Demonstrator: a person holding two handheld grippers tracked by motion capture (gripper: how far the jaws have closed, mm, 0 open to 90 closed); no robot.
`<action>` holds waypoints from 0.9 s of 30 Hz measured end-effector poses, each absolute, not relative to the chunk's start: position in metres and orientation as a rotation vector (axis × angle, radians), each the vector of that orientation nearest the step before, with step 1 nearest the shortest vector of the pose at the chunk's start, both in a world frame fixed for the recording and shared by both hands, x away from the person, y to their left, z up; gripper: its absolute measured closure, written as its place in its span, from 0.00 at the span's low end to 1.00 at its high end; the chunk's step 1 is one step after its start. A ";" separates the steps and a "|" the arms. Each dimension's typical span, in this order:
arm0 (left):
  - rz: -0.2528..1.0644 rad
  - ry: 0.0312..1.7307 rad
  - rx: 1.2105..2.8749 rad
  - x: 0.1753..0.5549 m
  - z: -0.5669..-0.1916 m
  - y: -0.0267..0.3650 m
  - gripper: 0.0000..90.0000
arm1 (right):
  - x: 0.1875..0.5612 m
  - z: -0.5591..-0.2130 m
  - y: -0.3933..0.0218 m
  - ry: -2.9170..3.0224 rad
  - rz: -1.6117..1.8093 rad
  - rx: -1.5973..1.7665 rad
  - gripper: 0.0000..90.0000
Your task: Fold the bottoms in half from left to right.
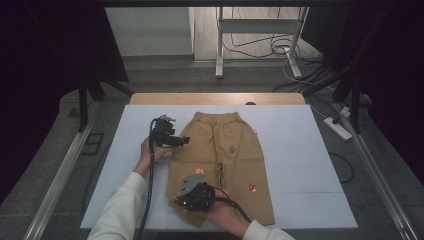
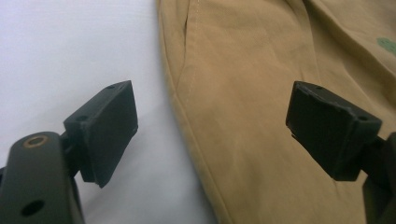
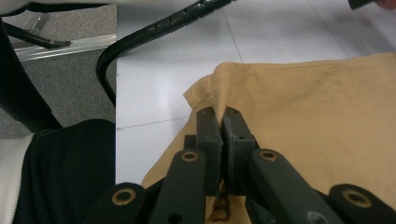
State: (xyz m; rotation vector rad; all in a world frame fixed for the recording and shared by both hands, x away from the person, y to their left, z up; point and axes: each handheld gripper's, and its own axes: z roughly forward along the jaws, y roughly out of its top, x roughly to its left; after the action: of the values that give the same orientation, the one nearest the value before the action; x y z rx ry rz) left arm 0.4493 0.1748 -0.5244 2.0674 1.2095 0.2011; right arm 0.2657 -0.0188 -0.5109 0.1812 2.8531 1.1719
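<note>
tan trousers lie flat on the white bench, waistband at the far side, small patches on the legs. your right gripper is pressed together, pinching a fold of cloth at the near left hem corner. your left gripper is spread wide, straddling the trousers' left side seam near the waist.

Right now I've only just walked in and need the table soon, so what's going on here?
A person is handling tan trousers spread flat on a white table. The right tool is shut on the near hem of one leg. The left tool is open, its jaws set either side of the trousers' outer edge, gripping nothing yet.
</note>
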 end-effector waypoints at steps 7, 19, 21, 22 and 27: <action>0.173 1.211 2.095 0.454 -0.531 0.166 0.23 | 0.266 -0.511 -0.019 2.856 1.170 0.184 0.96; 0.153 1.238 2.109 0.453 -0.535 0.167 0.29 | 0.266 -0.511 -0.022 2.854 1.175 0.184 0.96; 0.151 1.231 2.113 0.453 -0.535 0.166 0.30 | 0.266 -0.511 -0.022 2.854 1.176 0.184 0.96; 0.155 1.232 2.113 0.452 -0.535 0.166 0.34 | 0.266 -0.511 -0.022 2.854 1.176 0.185 0.96; 0.090 1.214 2.102 0.450 -0.535 0.169 0.75 | 0.267 -0.510 -0.022 2.855 1.175 0.186 0.96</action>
State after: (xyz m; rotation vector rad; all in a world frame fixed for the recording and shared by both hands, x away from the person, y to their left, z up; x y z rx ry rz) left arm 0.4500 0.1691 -0.5354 2.1020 1.2142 0.0895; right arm 0.2666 -0.0224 -0.5104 0.1857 2.8553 1.1751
